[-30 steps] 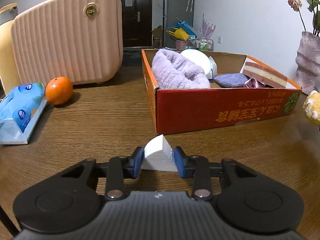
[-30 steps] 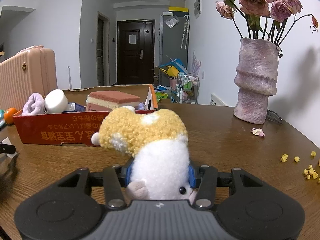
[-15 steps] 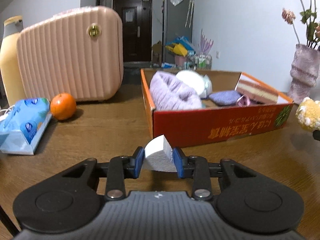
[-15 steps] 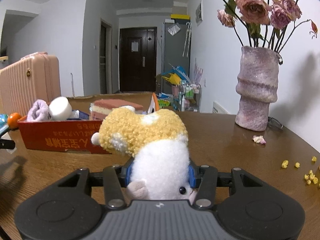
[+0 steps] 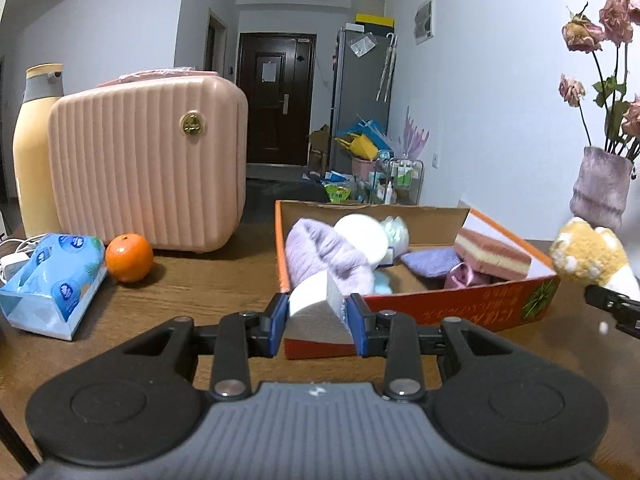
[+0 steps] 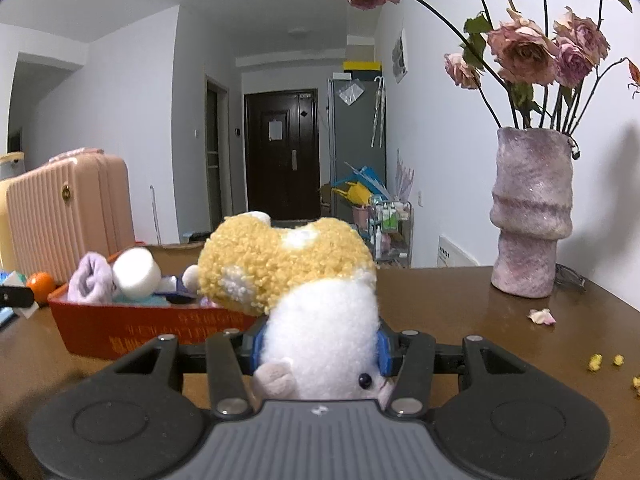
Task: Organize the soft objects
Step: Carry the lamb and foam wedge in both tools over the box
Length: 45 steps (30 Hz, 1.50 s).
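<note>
**Both tongs loaded, carton ahead**

The left tongs (image 5: 318,322) are clamped on a white foam wedge (image 5: 314,312); directly beyond them stands the open orange cardboard box (image 5: 460,310), its near wall between the wedge and the contents: a lavender plush cloth (image 5: 324,254), a white foam cylinder (image 5: 362,238), a layered sponge block (image 5: 492,256) and a purple pad (image 5: 430,262). Left of these tongs lie an orange (image 5: 129,257) and a tissue pack (image 5: 52,280), with a pink ribbed suitcase (image 5: 150,164) and a yellow bottle (image 5: 34,152) behind.

The right tongs (image 6: 320,350) are clamped on a yellow-and-white plush toy (image 6: 304,288), which blocks part of the box from that camera.

Against a second ago, the left view sits higher above the tabletop (image 5: 200,292) and sees deeper into the box; both grips are unchanged.

Only the right view shows the whole vase (image 6: 530,212), a fallen petal (image 6: 541,316) and yellow crumbs (image 6: 604,362).
</note>
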{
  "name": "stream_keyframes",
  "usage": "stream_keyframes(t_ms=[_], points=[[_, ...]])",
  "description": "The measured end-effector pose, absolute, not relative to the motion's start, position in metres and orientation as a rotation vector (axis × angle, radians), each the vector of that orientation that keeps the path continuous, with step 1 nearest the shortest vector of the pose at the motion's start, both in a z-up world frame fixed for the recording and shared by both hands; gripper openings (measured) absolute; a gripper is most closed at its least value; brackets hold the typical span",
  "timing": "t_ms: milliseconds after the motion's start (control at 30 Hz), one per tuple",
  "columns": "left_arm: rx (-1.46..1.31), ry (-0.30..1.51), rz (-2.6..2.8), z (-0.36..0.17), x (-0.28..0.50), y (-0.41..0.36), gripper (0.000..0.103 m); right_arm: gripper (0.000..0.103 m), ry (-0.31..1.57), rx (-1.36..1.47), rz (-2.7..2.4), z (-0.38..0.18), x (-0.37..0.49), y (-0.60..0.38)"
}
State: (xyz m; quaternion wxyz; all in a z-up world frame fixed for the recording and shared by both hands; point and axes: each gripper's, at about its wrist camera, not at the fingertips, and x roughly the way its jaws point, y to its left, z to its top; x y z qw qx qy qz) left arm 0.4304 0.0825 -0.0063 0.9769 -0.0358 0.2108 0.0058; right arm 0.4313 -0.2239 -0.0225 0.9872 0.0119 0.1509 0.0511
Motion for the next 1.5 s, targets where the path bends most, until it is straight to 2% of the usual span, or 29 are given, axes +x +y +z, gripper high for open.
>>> stream_keyframes(t_ms=[633, 1500], points=[[-0.144, 0.369, -0.011, 0.01, 0.475, 0.027, 0.034, 0.049, 0.206, 0.049, 0.109, -0.008, 0.482, -0.196], [-0.078, 0.353, 0.036, -0.006, 0.584, -0.018, 0.034, 0.049, 0.23, -0.071, 0.147, -0.012, 0.6, -0.18]])
